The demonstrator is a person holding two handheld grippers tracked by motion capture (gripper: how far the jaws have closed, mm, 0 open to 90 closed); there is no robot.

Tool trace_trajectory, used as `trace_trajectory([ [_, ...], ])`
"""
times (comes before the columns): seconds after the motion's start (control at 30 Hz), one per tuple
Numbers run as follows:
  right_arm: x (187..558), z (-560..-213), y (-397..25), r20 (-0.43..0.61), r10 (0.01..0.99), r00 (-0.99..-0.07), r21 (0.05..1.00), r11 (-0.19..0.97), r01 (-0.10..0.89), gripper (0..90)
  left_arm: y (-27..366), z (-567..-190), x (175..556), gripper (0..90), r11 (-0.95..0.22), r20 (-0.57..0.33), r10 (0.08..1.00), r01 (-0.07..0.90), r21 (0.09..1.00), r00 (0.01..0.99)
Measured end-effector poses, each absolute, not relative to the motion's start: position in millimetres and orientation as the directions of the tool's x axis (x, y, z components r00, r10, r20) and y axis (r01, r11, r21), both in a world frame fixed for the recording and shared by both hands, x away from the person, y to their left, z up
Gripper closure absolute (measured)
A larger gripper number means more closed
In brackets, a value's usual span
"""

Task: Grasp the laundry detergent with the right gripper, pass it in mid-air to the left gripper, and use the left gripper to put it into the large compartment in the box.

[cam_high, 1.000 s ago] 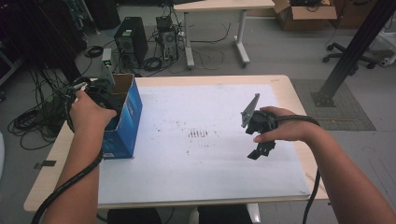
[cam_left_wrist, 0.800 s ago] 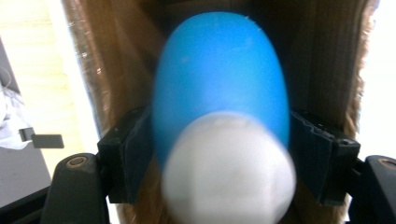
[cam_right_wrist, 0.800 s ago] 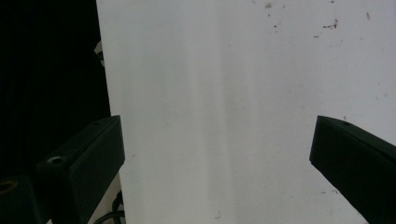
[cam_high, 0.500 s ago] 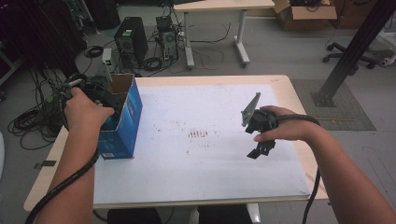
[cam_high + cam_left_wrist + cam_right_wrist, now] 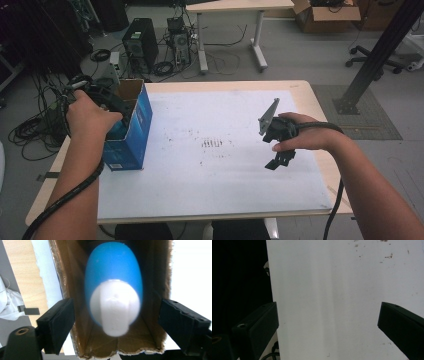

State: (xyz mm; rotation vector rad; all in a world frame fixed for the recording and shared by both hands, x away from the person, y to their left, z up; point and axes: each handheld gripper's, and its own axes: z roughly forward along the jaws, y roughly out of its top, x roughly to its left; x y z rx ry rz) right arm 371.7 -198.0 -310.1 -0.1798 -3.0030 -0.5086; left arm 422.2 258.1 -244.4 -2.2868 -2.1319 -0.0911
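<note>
Since a second ago our left hand has slid back toward the table's left edge, and now the left gripper (image 5: 107,100) hovers over the open top of the blue box (image 5: 131,131), looking straight down inside. Right hand? Hardly budged. Down in the cardboard well stands a blue bottle (image 5: 113,277) with a white cap (image 5: 115,310), cap toward us, sitting roughly midway between the two jaws, which are spread wide and touch nothing. In the left gripper view they look set nearly as wide as the box mouth.

Our call: we are lining up to reach in and pinch that bottle. To do it well, we narrow the spread so the jaws slip inside the cardboard walls (image 5: 75,315) rather than snag the torn rims, keep the cap centred, sink straight down and close on the blue body below the cap, where there is more to bite.

Meanwhile the right gripper (image 5: 278,161) idles above the white sheet (image 5: 337,302), jaws splayed apart, holding nothing, well clear of the box. It could steady the box if it tips.
</note>
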Motion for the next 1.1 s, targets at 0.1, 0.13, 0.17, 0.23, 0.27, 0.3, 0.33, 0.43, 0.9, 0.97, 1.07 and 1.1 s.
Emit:
trace_trajectory([
  [0.1, 371.5, -309.7, -197.8, 0.109, 0.099, -0.989, 0.323, 0.938, 0.129, 3.3, 255.4, -238.9, 421.5, 12.2, -0.084, 0.06, 0.995, 0.996, 0.039, 0.081],
  [0.13, 371.8, -309.3, -197.7, 0.107, 0.096, -0.99, 0.324, 0.938, 0.125, 3.3, 254.6, -236.9, 421.3, 11.9, -0.088, 0.06, 0.994, 0.995, 0.036, 0.086],
  [0.17, 371.2, -308.8, -197.6, 0.109, 0.101, -0.989, 0.324, 0.937, 0.132, 3.3, 253.7, -235.0, 421.0, 10.9, -0.095, 0.064, 0.994, 0.995, 0.034, 0.093],
  [0.23, 371.9, -307.9, -197.9, 0.103, 0.093, -0.99, 0.33, 0.936, 0.123, 3.3, 251.2, -231.1, 420.4, 8.8, -0.109, 0.067, 0.992, 0.994, 0.031, 0.107],
  [0.27, 371.9, -307.6, -198.0, 0.103, 0.094, -0.99, 0.33, 0.936, 0.123, 3.3, 247.9, -226.3, 419.3, 8.8, -0.122, 0.066, 0.991, 0.992, 0.039, 0.119],
  [0.3, 372.0, -307.3, -198.0, 0.102, 0.093, -0.99, 0.332, 0.935, 0.122, 3.3, 246.0, -223.9, 418.9, 8.8, -0.127, 0.068, 0.99, 0.991, 0.042, 0.124],
  [0.33, 372.0, -307.3, -198.0, 0.102, 0.093, -0.99, 0.332, 0.935, 0.122, 3.3, 246.0, -223.9, 418.9, 8.2, -0.127, 0.068, 0.99, 0.991, 0.042, 0.124],
  [0.43, 372.1, -306.4, -198.3, 0.1, 0.094, -0.991, 0.336, 0.934, 0.123, 3.3, 240.2, -216.4, 417.7, 7.1, -0.159, 0.073, 0.985, 0.986, 0.044, 0.156],
  [0.9, 370.6, -303.9, -199.3, 0.098, 0.091, -0.991, 0.339, 0.933, 0.119, 3.3, 206.2, -188.8, 413.1, 0.2, -0.305, 0.086, 0.95, 0.951, 0.056, 0.3],
  [0.97, 370.7, -301.9, -200.1, 0.096, 0.092, -0.991, 0.344, 0.932, 0.119, 3.3, 198.4, -185.4, 412.9, 0.2, -0.35, 0.078, 0.935, 0.936, 0.048, 0.346],
  [1.07, 371.6, -298.7, -201.6, 0.092, 0.099, -0.991, 0.342, 0.931, 0.125, 3.3, 183.7, -178.8, 411.9, 0.2, -0.421, 0.074, 0.906, 0.905, 0.054, 0.417],
  [1.1, 372.3, -296.5, -202.2, 0.09, 0.103, -0.991, 0.338, 0.932, 0.128, 3.3, 178.1, -176.8, 411.6, 0.2, -0.448, 0.072, 0.893, 0.892, 0.056, 0.444],
])
